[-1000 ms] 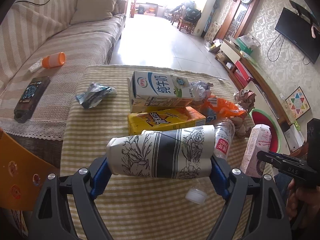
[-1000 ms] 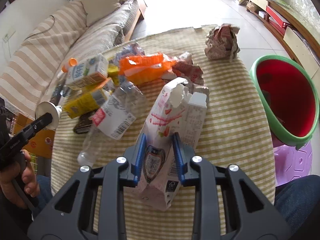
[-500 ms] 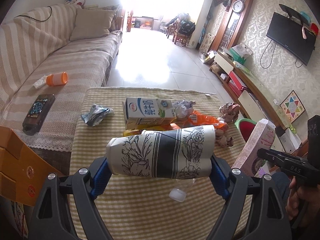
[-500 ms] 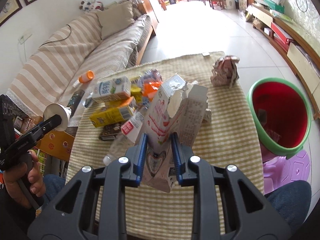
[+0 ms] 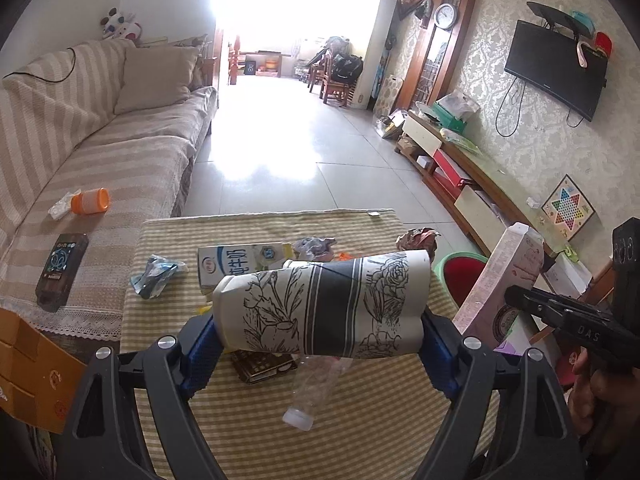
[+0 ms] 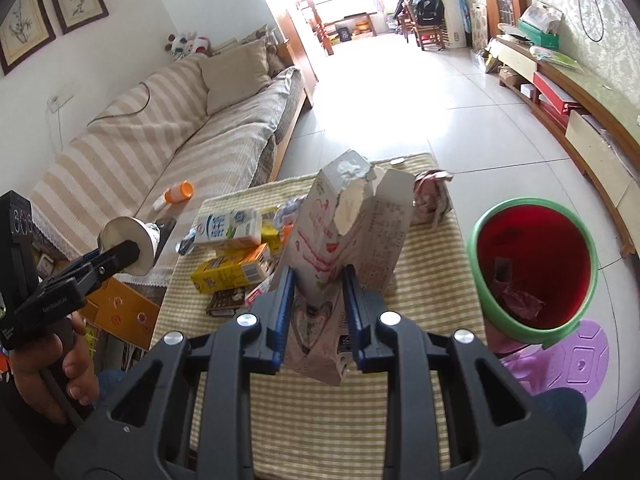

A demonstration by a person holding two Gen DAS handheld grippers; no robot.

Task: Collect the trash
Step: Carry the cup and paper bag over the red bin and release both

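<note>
My left tongs (image 5: 320, 340) pinch a paper cup (image 5: 322, 306) printed with black flowers, gripped end to end and lying sideways above the near half of the table (image 5: 360, 432). The cup hides most of what sits behind it: I catch only the top of a white-and-blue milk carton (image 5: 236, 260), a dark packet (image 5: 262, 366) under the cup, and the capped neck of a clear plastic bottle (image 5: 310, 396) poking toward the near edge. A crumpled foil wrapper (image 5: 154, 278) lies near the table's left edge.

My right tongs (image 6: 316, 312) squeeze a torn pink-and-white carton (image 6: 344, 236) low on its body, upright, its ragged open top blocking the middle of the table. To its left I see the milk carton (image 6: 228, 228) stacked on a yellow box (image 6: 230, 270); a crumpled paper ball (image 6: 430, 196) peeks out at the far right corner. The green-rimmed red bin (image 6: 534, 264) stands just off the right edge, with scraps inside that are too dark to name.
</note>
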